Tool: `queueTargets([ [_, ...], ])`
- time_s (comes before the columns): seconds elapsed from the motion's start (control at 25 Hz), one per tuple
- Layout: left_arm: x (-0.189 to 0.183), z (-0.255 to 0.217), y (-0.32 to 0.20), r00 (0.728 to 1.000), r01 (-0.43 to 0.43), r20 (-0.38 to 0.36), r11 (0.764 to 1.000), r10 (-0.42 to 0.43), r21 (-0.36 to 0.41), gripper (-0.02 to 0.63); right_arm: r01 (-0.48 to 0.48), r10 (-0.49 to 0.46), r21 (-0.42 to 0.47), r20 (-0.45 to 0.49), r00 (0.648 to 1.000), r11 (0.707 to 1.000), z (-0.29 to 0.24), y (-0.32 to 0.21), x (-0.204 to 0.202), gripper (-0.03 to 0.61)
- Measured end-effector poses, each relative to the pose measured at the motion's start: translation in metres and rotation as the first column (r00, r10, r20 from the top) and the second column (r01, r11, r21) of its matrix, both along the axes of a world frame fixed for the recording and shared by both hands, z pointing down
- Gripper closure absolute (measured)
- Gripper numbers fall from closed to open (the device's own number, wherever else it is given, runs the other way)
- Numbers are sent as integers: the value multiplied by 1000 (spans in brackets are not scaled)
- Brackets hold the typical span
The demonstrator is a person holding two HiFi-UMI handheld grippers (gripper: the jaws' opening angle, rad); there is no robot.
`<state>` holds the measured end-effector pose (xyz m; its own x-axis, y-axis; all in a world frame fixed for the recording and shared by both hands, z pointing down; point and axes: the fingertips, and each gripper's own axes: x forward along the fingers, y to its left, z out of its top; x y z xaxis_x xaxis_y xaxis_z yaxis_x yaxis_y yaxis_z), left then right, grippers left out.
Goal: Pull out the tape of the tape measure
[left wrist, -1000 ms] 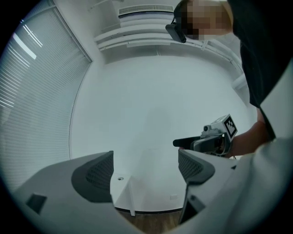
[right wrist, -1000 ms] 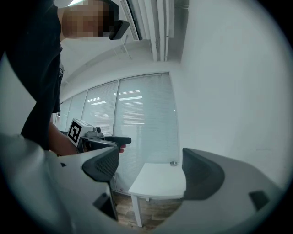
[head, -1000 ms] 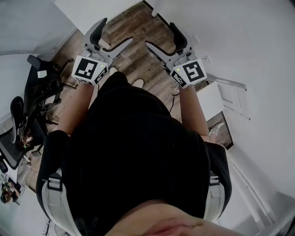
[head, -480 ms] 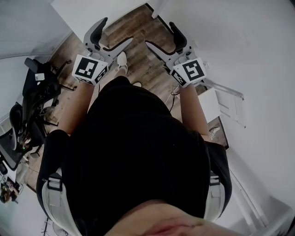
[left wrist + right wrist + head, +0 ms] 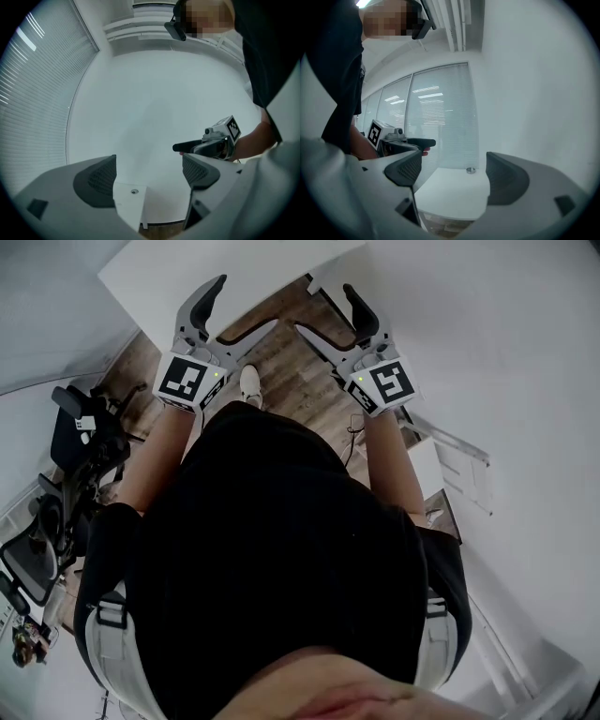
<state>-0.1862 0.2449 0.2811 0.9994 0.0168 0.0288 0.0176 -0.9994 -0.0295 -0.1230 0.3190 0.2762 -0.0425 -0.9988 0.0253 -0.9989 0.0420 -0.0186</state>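
Far left in the head view: black office chairs (image 5: 56,512) on a wooden floor (image 5: 281,367). Next, the left tongs (image 5: 242,304), held up in front of a black top (image 5: 272,549), jaws spread wide, gripping nothing. Beyond the gap in the left gripper view, only the corner of a white counter (image 5: 129,199) and a pale wall (image 5: 154,103). Below and between both tools, a light shoe (image 5: 249,385) on the floor. Then the right tongs (image 5: 323,307), angled in toward the left pair, inner tips near each other but apart, jaws likewise wide open and empty. Through that gap in the right gripper view, the same counter with a small round fitting (image 5: 471,170) on top, too small to identify, and window blinds (image 5: 436,122) behind. Far right: more plain wall. Tape measure in none of the views.
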Motion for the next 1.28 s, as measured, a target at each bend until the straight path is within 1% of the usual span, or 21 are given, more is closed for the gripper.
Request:
queueTargets([
  [0.16, 22, 3, -36, 1000, -18, 7, 1000, 18, 15, 176, -13, 13, -10, 9, 1000, 1000, 4, -38, 22, 156],
  [0.4, 42, 7, -86, 999, -40, 14, 999, 40, -4, 176, -38, 38, -32, 13, 999, 999, 11, -87, 42, 163],
  [0.56, 58, 11, -108, 998, -56, 20, 998, 56, -13, 176, -52, 53, -47, 20, 998, 998, 14, -107, 55, 164],
  [0.8, 89, 15, -134, 999, -46, 15, 998, 46, -31, 176, -40, 43, -71, 44, 998, 997, 25, -128, 85, 172],
  [0.92, 109, 21, -145, 999, -24, 26, 999, 24, -33, 176, -19, 24, -78, 56, 998, 997, 32, -138, 108, 175],
  [1.04, 130, 23, -152, 999, 16, 32, 999, -15, -29, 176, 19, -15, -74, 57, 998, 997, 34, -148, 134, 178],
  [1.16, 157, 27, -162, 996, 76, 42, 997, -75, -26, 176, 75, -71, -64, 71, 995, 995, 38, -159, 167, 181],
  [1.28, 179, 40, -173, 987, 146, 64, 989, -144, -22, 176, 142, -137, -64, 81, 987, 988, 52, -175, 197, 184],
])
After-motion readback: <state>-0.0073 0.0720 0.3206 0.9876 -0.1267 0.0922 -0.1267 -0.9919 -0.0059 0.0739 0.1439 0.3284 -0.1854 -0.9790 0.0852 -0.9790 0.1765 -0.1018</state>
